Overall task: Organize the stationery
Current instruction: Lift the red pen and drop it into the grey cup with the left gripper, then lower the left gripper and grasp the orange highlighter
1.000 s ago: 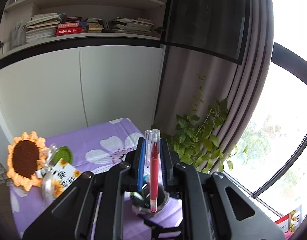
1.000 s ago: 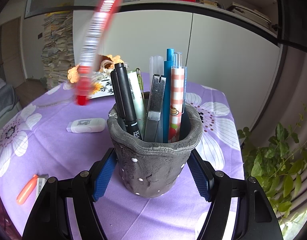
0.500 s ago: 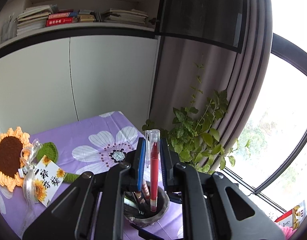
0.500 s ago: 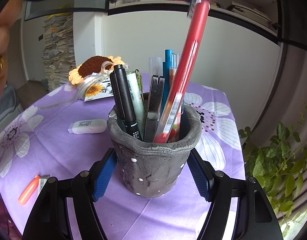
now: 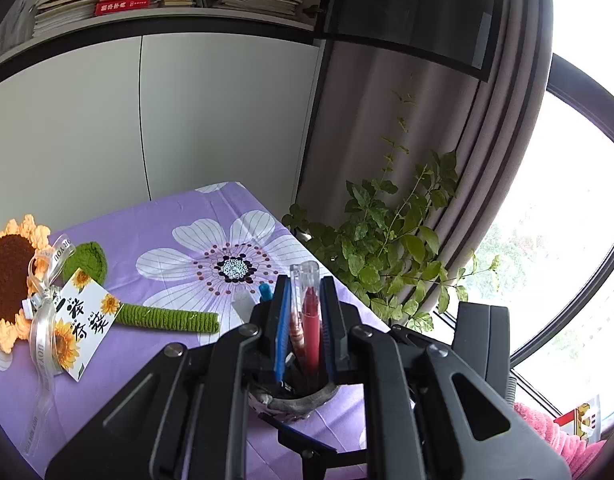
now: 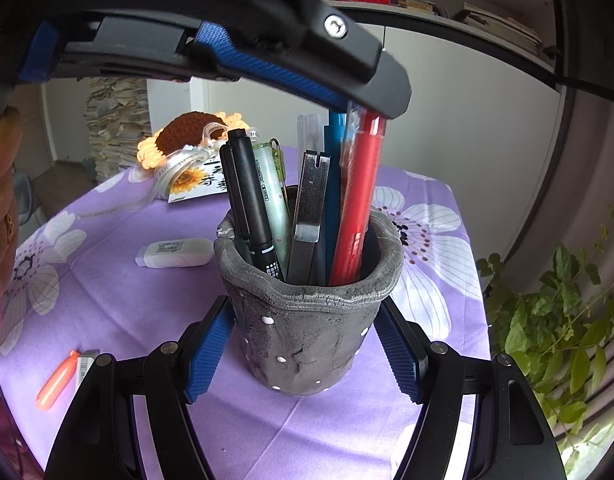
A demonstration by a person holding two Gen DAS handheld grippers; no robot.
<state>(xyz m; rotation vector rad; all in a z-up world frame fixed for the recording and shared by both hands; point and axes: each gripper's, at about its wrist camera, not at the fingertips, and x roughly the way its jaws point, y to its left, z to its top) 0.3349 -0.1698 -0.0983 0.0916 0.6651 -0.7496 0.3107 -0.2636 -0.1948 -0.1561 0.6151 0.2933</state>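
We are lowering the red plastic pen (image 6: 357, 208) into the grey clay pen pot (image 6: 307, 320); since a second ago its tip has sunk inside the pot. The left gripper (image 5: 304, 320) is clenching it, while the right gripper (image 6: 303, 348) is clasping the pot on the purple floral bench (image 6: 127, 300). Release is coming next, we judge.

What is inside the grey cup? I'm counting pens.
The cup holds two black markers, a pale green pen, a metal clip, a blue pen and a red pen. Its wall hides their lower ends.

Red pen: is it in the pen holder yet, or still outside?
In: the red pen stands inside the gray pen holder, with the left gripper shut on its top.
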